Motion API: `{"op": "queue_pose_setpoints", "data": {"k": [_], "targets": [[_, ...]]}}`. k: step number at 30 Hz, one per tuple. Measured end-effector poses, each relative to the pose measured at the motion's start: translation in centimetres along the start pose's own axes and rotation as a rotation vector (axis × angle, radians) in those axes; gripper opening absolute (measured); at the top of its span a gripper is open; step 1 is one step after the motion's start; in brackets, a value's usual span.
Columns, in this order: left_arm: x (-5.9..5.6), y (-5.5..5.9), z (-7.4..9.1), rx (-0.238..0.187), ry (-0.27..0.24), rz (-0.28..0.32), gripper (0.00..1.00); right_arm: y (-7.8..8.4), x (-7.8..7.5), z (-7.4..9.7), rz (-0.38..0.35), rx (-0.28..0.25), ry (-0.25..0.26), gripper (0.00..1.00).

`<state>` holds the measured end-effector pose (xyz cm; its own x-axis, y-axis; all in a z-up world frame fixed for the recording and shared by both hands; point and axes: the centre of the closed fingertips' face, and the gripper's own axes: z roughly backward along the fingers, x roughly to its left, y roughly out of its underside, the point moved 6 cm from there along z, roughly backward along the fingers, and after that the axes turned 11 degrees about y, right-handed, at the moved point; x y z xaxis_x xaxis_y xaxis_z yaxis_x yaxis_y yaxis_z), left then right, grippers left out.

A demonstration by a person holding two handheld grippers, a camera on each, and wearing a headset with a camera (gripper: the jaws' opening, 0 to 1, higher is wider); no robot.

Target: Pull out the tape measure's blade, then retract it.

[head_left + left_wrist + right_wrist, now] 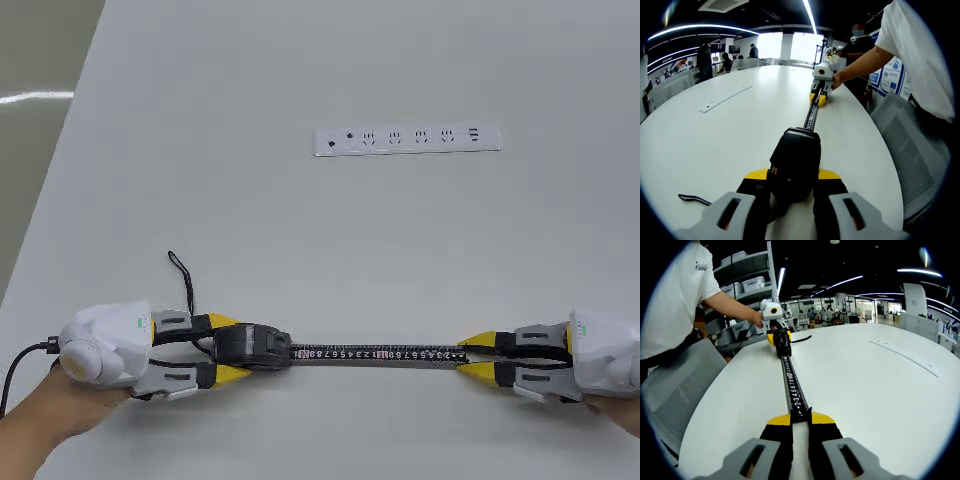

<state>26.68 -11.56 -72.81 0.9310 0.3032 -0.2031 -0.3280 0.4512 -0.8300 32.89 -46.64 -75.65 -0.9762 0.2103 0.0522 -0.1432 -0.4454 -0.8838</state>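
A black tape measure case (252, 345) lies low on the white table, with my left gripper (228, 348) shut around it; its wrist strap (182, 275) trails away behind. In the left gripper view the case (795, 162) sits between the yellow-tipped jaws. The dark blade (375, 354) with white and red numbers runs straight out to the right. My right gripper (474, 356) is shut on the blade's end. In the right gripper view the blade (791, 385) stretches from the closed jaws to the far case (781, 342).
A white power strip (407, 138) lies flat near the table's middle, beyond the blade. The table's left edge (60, 150) slants down beside grey floor. A cable (18, 365) leaves the left gripper's body. A grey mesh chair (910, 150) stands by the table.
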Motion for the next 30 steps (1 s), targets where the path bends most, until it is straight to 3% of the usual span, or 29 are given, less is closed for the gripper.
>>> {"op": "queue_pose_setpoints", "data": {"k": [17,30], "targets": [[-0.1,-0.1,0.0,0.003,0.0,0.004,0.28,-0.1,0.2,1.6,-0.02,-0.004,0.019,0.07],[-0.2,-0.2,0.0,-0.001,-0.002,0.006,0.28,0.2,-0.2,1.6,-0.018,-0.004,0.031,0.08]]}}
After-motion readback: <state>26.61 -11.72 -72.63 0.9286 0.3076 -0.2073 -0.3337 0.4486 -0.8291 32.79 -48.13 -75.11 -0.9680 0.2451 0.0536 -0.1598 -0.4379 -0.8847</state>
